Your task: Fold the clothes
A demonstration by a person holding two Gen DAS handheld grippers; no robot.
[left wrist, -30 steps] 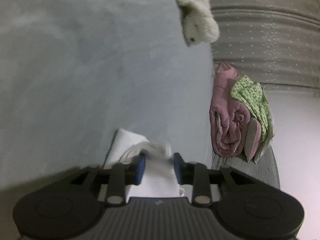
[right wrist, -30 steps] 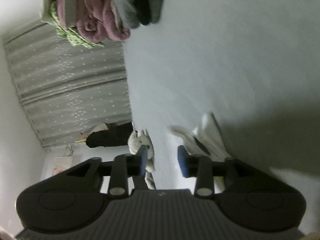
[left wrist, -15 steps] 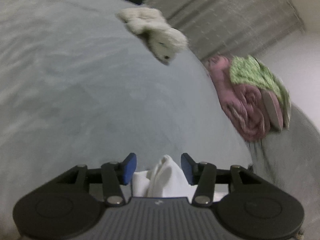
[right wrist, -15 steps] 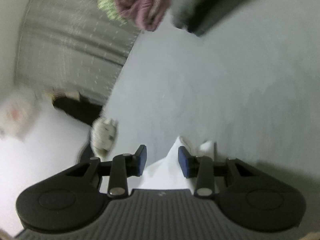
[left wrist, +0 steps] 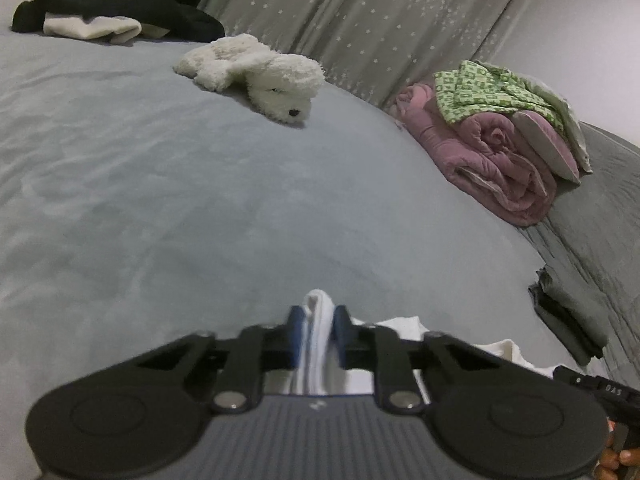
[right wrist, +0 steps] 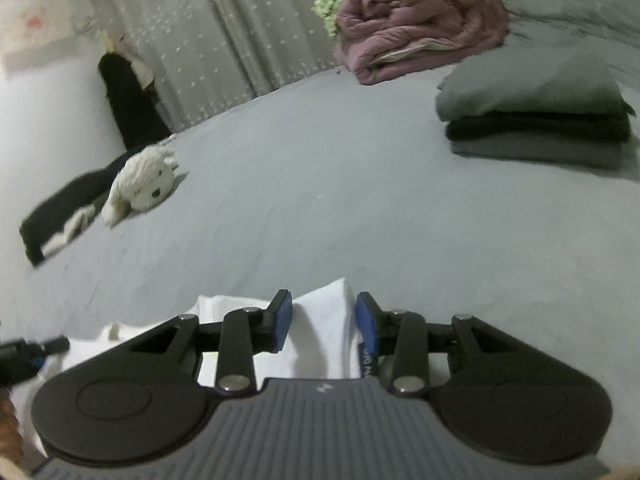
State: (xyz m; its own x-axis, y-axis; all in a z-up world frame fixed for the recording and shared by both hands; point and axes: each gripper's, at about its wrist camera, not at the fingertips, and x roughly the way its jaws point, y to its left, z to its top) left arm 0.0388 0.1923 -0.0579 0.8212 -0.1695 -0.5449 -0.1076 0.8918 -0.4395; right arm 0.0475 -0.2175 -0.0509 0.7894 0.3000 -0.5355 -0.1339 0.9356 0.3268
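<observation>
Gripping the white garment [left wrist: 318, 332] at two spots, one per gripper, low over the grey bed [left wrist: 200, 200]. Left gripper [left wrist: 318, 326]: fingers have just been closing and are clamped on a bunched ridge of the white cloth, blue pads tight on both sides. Right gripper [right wrist: 325, 320]: fingers have also just been closing, a peaked fold of the same garment [right wrist: 324, 320] between them; the pads look to touch it at both sides, but a firm pinch is hard to confirm. The rest of the cloth lies at 6 o'clock under both tools, on the near edge of the bed.

To do this step well, in my judgement:
- confirm the right grip before lifting, or that corner may slip
- raise both hands together and level so the cloth hangs flat
- spread the hands apart to pull out the bunching
- lay it down on the open bed at 12 o'clock

Keep clear of the plush toy [left wrist: 256, 74] at 11 o'clock, the pink blanket roll [left wrist: 492, 160] at 2 o'clock and the folded stack [right wrist: 536, 116] at 2 o'clock in the right view.
</observation>
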